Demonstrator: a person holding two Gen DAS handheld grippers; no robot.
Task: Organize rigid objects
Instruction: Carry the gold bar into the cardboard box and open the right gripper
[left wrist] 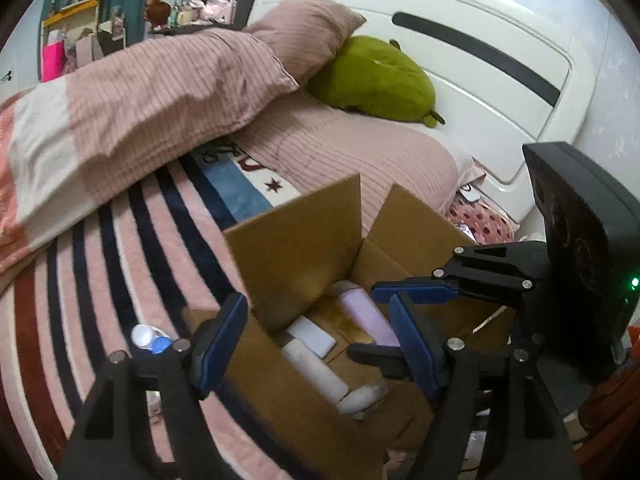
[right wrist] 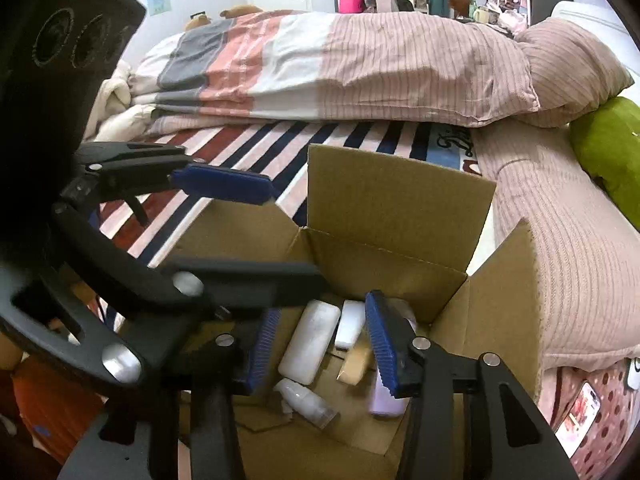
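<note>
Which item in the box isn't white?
The lilac bottle, lying in the cardboard box on the side nearest the striped pillow, partly behind the right gripper. The other containers beside it are white or translucent.

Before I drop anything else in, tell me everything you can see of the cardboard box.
The cardboard box is plain brown corrugated board, open at the top, its flaps standing up or folded outward. It sits on the striped bedspread beside the pink ribbed pillow. Inside lie a white case, a smaller white block, a clear bottle, a lilac container and a tan piece, all lying flat. Both hand-held grippers hover over the opening, open, holding nothing.
</note>
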